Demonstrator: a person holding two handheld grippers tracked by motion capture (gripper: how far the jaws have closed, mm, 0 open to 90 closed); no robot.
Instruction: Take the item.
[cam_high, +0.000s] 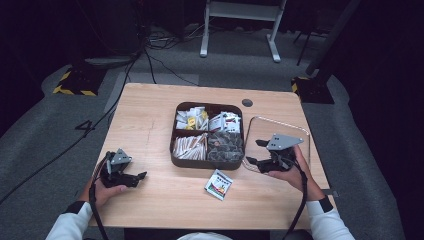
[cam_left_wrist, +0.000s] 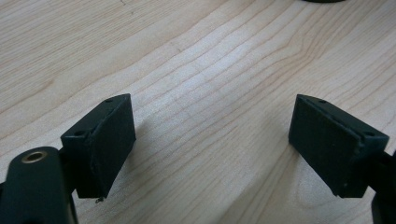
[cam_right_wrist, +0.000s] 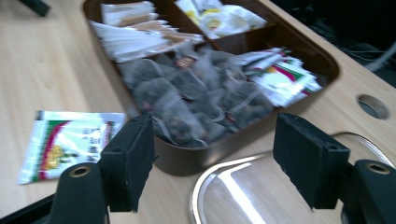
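Observation:
A brown four-compartment box (cam_high: 175, 161) sits mid-table, holding white sachets, paper sticks and dark tea bags (cam_right_wrist: 196, 98). One white sachet with red and green print (cam_high: 218, 184) lies loose on the wood just in front of the box; the right gripper view has it at the left (cam_right_wrist: 70, 140). My right gripper (cam_high: 254, 151) hovers at the box's front right corner, over the edge of a clear lid (cam_high: 300, 132); its jaws (cam_right_wrist: 215, 154) stand open with nothing between them. My left gripper (cam_high: 141, 175) rests low at the table's front left, open over bare wood (cam_left_wrist: 212, 135).
The clear lid (cam_right_wrist: 243, 186) lies flat to the right of the box, near the table's right edge. A round cable hole (cam_high: 247, 103) is in the tabletop behind the box. Cables and a stand's white legs (cam_high: 240, 30) lie on the floor beyond.

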